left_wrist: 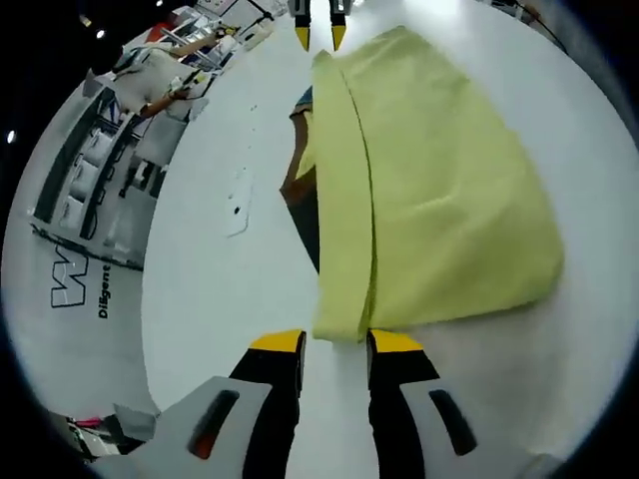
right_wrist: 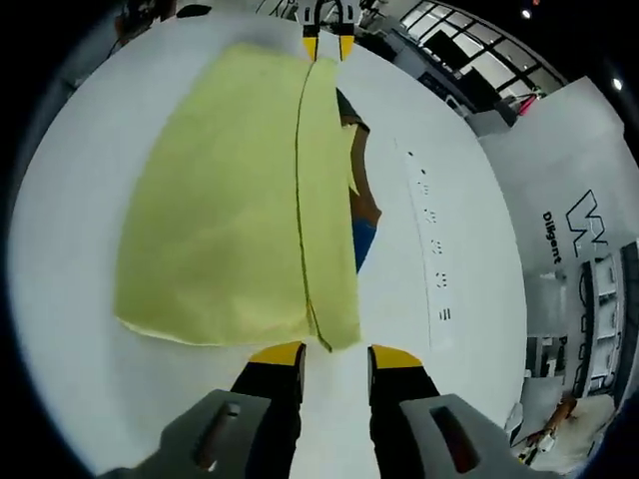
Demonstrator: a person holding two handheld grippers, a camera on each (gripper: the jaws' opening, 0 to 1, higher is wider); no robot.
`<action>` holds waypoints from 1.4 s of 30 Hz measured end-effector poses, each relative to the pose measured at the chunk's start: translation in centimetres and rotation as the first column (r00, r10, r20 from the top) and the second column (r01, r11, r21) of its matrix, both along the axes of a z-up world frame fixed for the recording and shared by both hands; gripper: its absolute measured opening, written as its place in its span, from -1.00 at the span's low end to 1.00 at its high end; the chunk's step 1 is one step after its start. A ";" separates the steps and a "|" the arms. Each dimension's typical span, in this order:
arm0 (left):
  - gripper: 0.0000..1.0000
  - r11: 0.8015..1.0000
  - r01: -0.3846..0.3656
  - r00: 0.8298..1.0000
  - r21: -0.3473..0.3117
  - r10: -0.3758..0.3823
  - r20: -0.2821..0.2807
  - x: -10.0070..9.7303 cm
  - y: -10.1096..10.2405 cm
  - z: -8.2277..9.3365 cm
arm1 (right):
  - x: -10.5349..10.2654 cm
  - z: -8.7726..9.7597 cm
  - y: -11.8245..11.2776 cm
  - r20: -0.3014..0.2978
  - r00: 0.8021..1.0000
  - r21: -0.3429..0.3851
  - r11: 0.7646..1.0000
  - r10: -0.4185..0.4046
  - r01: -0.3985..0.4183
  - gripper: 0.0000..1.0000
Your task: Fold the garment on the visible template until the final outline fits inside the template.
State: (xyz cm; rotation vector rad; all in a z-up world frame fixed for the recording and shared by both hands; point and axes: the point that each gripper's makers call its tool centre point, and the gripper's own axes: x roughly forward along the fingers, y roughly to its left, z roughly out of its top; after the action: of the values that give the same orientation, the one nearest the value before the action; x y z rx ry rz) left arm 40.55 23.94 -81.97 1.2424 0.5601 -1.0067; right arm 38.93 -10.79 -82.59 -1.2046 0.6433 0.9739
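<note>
Garment [left_wrist: 439, 190], pale yellow, lies flat on the white table [left_wrist: 220, 289], one long strip already folded over along its edge. Under that folded edge a dark brown and blue patch [left_wrist: 300, 195] peeks out, probably the template; most of it is covered, so I cannot tell its outline.

Left gripper view: left gripper [left_wrist: 333, 349] sits at the near corner of the cloth, jaws spread, yellow tips either side of the fold end, not pinching. Far end of the same fold: right gripper [left_wrist: 319, 35], tips apart, just beside the cloth edge.

Right gripper view mirrors this: right gripper [right_wrist: 333, 354] near, jaws spread at the garment [right_wrist: 230, 200] corner; left gripper [right_wrist: 327, 45] at the far end, also apart. Dark patch [right_wrist: 361, 215] shows right of the fold.

Judged step: both ends of the fold lined up for a grasp, mid-task. Next move likely calls for closing both jaws on the fold's ends together, then lifting evenly and carrying it across the wide part.

Beyond the table: shelving and a wall sign, blurred.
</note>
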 end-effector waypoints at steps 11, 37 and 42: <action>-0.85 1.000 0.013 1.000 0.010 -0.013 -0.001 -0.1 0.2 -0.5 | 0.3 -0.7 0.6 -0.004 1.000 -0.015 1.000 0.006 -0.006 -0.95; -0.89 0.863 -0.402 0.913 -0.305 0.353 -0.205 2.3 0.8 0.4 | 3.2 1.1 0.5 -0.071 0.939 0.354 0.871 -0.337 0.340 -1.00; -0.89 0.817 -0.479 0.876 -0.321 0.420 -0.237 2.9 0.9 0.0 | 3.5 0.6 0.7 -0.073 0.935 0.348 0.870 -0.346 0.349 -1.00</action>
State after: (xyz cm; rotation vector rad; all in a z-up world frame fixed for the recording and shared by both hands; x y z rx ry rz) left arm 43.48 24.88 -81.92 0.6479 0.7098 -0.7583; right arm 42.44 -10.04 -82.01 -0.7300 0.6319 0.7478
